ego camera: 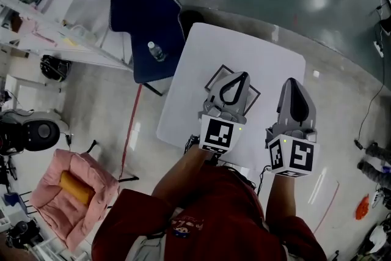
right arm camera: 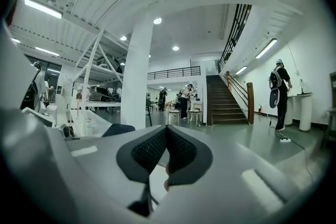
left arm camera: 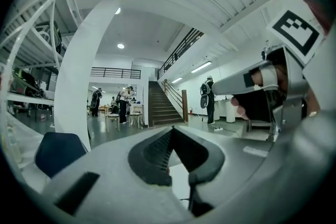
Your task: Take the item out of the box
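Hovering side by side above the white counter [ego camera: 269, 58], the left gripper [ego camera: 243, 76] and the right gripper [ego camera: 292, 81] both point level toward the far side of the room. That is why their own cameras look out to the staircase [right arm camera: 226, 105] rather than down at the counter top. Each pair of jaws is closed, pad against pad, with nothing between them, so neither tool carries anything.

The box [ego camera: 212, 80] lies flat on the counter directly under the left gripper. It shows only as a dark-edged square frame peeking out on either side of that gripper. Whatever item sits inside is covered from above, so I cannot tell what it is or how it lies.

My guess is that the person [ego camera: 226, 217] is lining up over the box before reaching in. The jaws would have to part first.

A blue chair [ego camera: 143, 15] with a bottle [ego camera: 156, 51] on its seat stands at the counter's far left, well apart from the work.
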The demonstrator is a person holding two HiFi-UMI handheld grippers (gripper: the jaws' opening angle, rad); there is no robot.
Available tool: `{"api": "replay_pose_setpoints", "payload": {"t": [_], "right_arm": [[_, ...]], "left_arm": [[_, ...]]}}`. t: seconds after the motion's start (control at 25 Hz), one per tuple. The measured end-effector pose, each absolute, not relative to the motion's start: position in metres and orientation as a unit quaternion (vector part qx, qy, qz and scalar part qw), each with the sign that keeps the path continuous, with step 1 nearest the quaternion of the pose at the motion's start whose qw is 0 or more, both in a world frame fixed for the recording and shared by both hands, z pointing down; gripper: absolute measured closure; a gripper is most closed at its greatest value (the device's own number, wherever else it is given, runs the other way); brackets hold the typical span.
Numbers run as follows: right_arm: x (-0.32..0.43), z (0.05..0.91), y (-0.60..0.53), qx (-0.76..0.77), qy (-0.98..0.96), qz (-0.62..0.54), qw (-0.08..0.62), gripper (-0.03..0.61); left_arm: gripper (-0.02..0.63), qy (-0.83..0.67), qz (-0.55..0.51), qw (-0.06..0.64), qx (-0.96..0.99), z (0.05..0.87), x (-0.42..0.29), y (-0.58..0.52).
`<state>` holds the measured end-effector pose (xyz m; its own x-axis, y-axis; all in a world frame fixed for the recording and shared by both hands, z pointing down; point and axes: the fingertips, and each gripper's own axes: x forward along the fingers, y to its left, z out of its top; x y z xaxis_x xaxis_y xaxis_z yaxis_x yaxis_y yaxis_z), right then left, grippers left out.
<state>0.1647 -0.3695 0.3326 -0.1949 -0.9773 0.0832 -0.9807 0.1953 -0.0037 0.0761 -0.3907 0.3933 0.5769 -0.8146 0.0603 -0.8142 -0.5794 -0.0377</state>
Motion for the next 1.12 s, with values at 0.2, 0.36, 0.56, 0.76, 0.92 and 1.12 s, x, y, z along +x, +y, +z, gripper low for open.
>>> {"api": "replay_pose_setpoints", "payload": {"t": [0.2,0.36,0.56,0.76,0.92,1.12], "right_arm": [[0.163,0.339,-0.374,0.633,-0.773,0.032,0.039,0.577],[0.163,0.350,-0.374,0.636,-0.769,0.042,0.044,0.577],[0.163,0.357,-0.379,0.639,-0.766,0.047,0.048,0.577],[0.162,0.362,-0.388,0.642,-0.763,0.052,0.055,0.577],[0.162,0.369,-0.391,0.645,-0.760,0.057,0.057,0.577],[0.166,0.377,-0.394,0.648,-0.757,0.062,0.063,0.577]], "left_arm": [[0.612,0.452,-0.071,-0.013,-0.889,0.428,0.077,-0.395],[0.612,0.448,-0.087,-0.031,-0.889,0.457,0.076,-0.396],[0.609,0.438,-0.120,-0.045,-0.890,0.492,0.078,-0.400],[0.589,0.420,-0.173,-0.062,-0.889,0.533,0.076,-0.405],[0.575,0.398,-0.215,-0.064,-0.890,0.562,0.078,-0.404],[0.549,0.371,-0.259,-0.066,-0.889,0.590,0.086,-0.404]]}}
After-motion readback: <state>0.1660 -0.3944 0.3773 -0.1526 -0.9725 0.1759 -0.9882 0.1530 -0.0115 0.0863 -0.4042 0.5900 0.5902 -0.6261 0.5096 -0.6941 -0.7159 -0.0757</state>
